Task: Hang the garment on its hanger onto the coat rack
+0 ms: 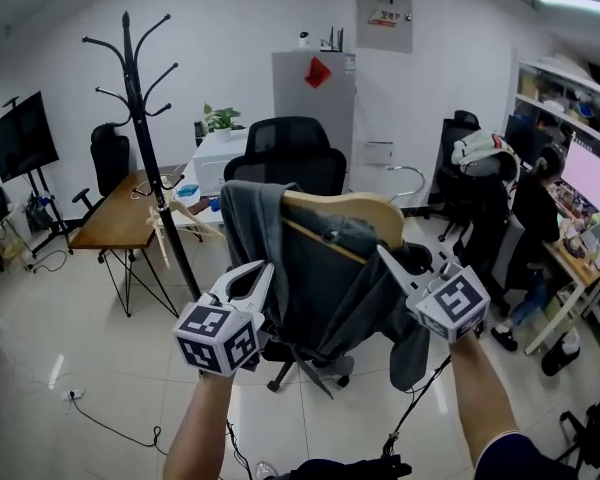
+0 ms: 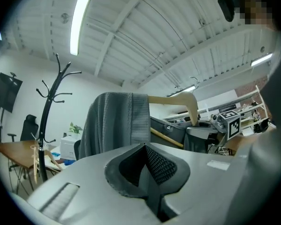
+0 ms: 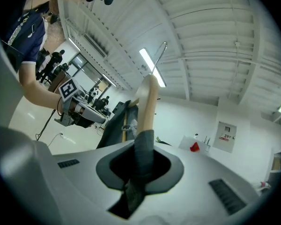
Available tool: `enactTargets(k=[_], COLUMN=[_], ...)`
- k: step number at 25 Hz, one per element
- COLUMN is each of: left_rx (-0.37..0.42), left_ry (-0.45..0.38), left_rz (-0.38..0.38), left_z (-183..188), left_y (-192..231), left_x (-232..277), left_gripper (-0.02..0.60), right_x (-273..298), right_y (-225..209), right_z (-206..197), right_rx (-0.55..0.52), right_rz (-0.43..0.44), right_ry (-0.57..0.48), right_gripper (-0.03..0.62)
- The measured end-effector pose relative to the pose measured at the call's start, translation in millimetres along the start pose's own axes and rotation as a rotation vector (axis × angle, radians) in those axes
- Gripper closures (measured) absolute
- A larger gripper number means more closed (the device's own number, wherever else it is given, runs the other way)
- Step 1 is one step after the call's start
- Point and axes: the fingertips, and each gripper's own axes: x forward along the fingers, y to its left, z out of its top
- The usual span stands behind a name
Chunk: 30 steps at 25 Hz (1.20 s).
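Observation:
A grey garment (image 1: pixel 310 278) is draped over a wooden hanger (image 1: pixel 350 208) held up in front of me. My right gripper (image 1: pixel 384 253) is shut on the garment's fabric over the hanger's right end; in the right gripper view the cloth (image 3: pixel 143 149) sits between the jaws and the wooden arm rises to the metal hook (image 3: pixel 159 55). My left gripper (image 1: pixel 266 268) is by the garment's left edge with its jaws together and nothing in them; the garment (image 2: pixel 114 123) hangs beyond them. The black coat rack (image 1: pixel 135 98) stands at the far left.
A spare wooden hanger (image 1: pixel 165 223) hangs low on the rack, beside a wooden table (image 1: pixel 115 218). A black office chair (image 1: pixel 290 158) stands right behind the garment. A person (image 1: pixel 535 208) sits at desks along the right. A cable (image 1: pixel 110 428) trails on the tiled floor.

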Motion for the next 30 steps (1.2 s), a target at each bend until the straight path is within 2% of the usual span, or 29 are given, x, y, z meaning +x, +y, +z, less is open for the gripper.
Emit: enactTargets(k=[4,8,19,25,30], left_rx=[0.029,0.035,0.027,0.052,0.04], left_ry=[-0.021,-0.025,0.017,0.003,0.004], left_rz=[0.064,0.177,0.375,0.424,0.413], left_z=[19,27,17,24,15], left_y=[22,54,107,136,178], left_x=[-40,-82,-158,-168,-165], left_gripper=[0.58,0.58,0.58,0.58,0.58], right_x=[32,70,145,187,233], right_y=[30,70,144,173,192], right_z=[16,28,47,61,62], right_rx=[0.053,0.074,0.188,0.22,0.189], right_rz=[0.068,0.175,0.331,0.389,0.392], right_ry=[-0.054,-0.107,-0.182,-0.204,-0.182], right_gripper=[0.554,0.554,0.554,0.554,0.554])
